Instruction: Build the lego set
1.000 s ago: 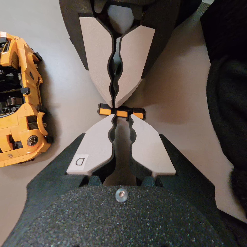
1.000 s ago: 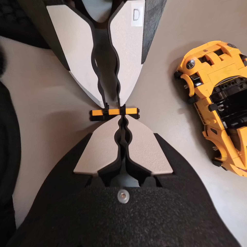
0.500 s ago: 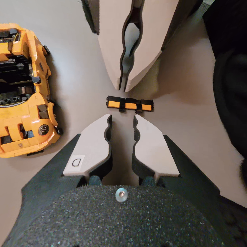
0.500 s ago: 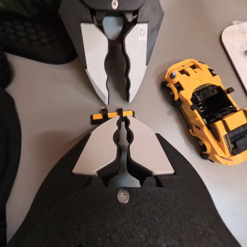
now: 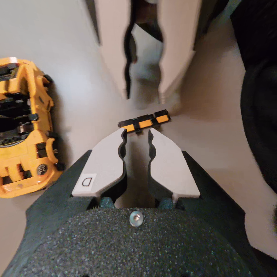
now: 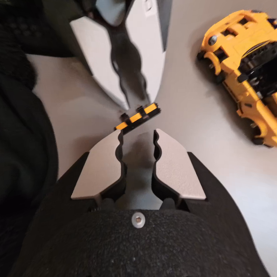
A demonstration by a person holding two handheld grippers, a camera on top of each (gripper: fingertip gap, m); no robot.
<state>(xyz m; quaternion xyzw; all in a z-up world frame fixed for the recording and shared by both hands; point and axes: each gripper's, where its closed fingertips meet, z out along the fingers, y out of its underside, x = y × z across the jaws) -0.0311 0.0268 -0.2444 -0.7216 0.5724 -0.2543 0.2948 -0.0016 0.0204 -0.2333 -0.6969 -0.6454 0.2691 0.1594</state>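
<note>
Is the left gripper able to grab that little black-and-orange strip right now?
Probably yes. The left gripper is open, the strip lies on the table just past its fingertips with nothing between, and the right gripper, opposite, stands clear of it.

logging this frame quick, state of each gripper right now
Left gripper: open, holding nothing; the black and orange lego strip lies just past its fingertips.
Right gripper: open, holding nothing; the strip sits at its tips.
</note>
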